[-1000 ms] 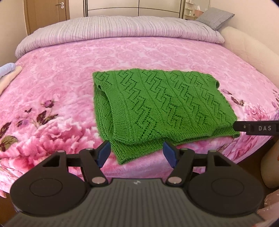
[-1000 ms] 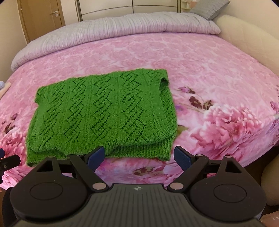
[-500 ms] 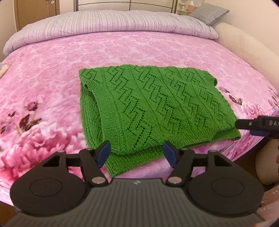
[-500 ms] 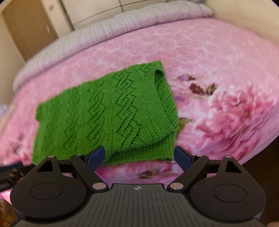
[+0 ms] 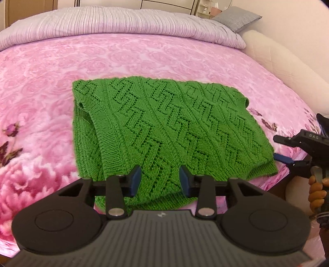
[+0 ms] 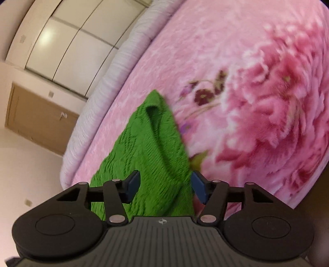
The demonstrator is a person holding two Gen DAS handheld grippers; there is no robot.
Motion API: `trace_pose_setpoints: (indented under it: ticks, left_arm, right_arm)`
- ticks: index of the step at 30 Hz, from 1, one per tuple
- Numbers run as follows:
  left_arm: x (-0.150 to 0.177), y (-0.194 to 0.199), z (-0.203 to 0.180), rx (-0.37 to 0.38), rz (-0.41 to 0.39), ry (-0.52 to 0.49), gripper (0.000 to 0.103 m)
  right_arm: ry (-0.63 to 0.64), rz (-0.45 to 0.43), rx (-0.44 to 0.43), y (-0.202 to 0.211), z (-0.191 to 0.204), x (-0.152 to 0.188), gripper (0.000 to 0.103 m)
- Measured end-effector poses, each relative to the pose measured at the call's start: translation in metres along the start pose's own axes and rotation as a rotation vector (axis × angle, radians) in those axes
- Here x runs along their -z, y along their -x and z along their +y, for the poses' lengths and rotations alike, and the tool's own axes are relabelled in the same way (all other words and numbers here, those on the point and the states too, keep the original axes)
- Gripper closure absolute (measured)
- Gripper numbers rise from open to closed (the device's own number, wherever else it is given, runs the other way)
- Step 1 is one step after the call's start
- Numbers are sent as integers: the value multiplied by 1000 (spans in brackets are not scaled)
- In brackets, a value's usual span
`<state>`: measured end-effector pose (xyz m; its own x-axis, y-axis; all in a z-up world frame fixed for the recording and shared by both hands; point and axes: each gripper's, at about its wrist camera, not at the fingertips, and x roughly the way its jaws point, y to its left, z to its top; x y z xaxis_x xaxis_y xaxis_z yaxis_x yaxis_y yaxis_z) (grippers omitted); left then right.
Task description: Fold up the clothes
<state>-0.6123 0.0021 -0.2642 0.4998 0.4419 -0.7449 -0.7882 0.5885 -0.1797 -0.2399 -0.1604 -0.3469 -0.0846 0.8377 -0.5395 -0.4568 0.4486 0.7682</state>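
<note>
A green knit sweater (image 5: 164,131) lies folded flat on the pink floral blanket (image 5: 61,67), its near edge at the bed's front. My left gripper (image 5: 159,180) is open, its blue pads either side of the sweater's near hem, not closed on it. My right gripper (image 6: 165,185) is open and rolled steeply sideways, its jaws straddling the sweater's right near corner (image 6: 152,147). The right gripper also shows at the right edge of the left wrist view (image 5: 287,150), beside the sweater's right corner.
A grey ribbed duvet (image 5: 123,22) and a grey pillow (image 5: 236,17) lie at the head of the bed. A cream padded bed frame (image 5: 283,61) runs along the right side. A wardrobe (image 6: 67,41) and a door (image 6: 39,119) stand behind.
Both grippers have moved forward to the sweater's near edge. The right gripper has rolled steeply sideways and closed in on the right corner. The sweater has not moved.
</note>
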Motion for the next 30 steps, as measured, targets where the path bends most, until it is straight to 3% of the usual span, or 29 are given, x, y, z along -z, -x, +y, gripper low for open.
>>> trace_pose_setpoints:
  ticks: [3,9,12,13,17,19,24,28,30]
  left_arm:
    - [-1,-8,4,-2,17,12,69]
    - [-6,-18,13,34,24,29,69]
    - [-9,-20,15,58,19,27,73]
    - [-9,-20,16,67,15,25,74]
    - [-11,-17,19,114,-8,27,76]
    - [-11,-19,19,122,-7,25,76]
    - [-6,-33,19,111,30,20,76]
    - [-3,-34,19,113,27,8,76]
    - [-3,-34,20,116,30,2,76]
  right_arm:
    - [-85,-11,-49,-5,-20,-11,46]
    - [-48,28,-108,-16,-21,-15,46]
    - [-35,86,-150,-25,-21,-13,67]
    - [-48,103,-167,-27,-24,-12,68]
    - [-100,93,-214,-31,-31,-7,67]
    - [-127,65,-232,-32,-33,-4,62]
    - [-89,49,-218,-38,-23,1,61]
    - [-94,68,-152,-44,-17,-2,80]
    - [-113,84,-107,-45,-13,-4,83]
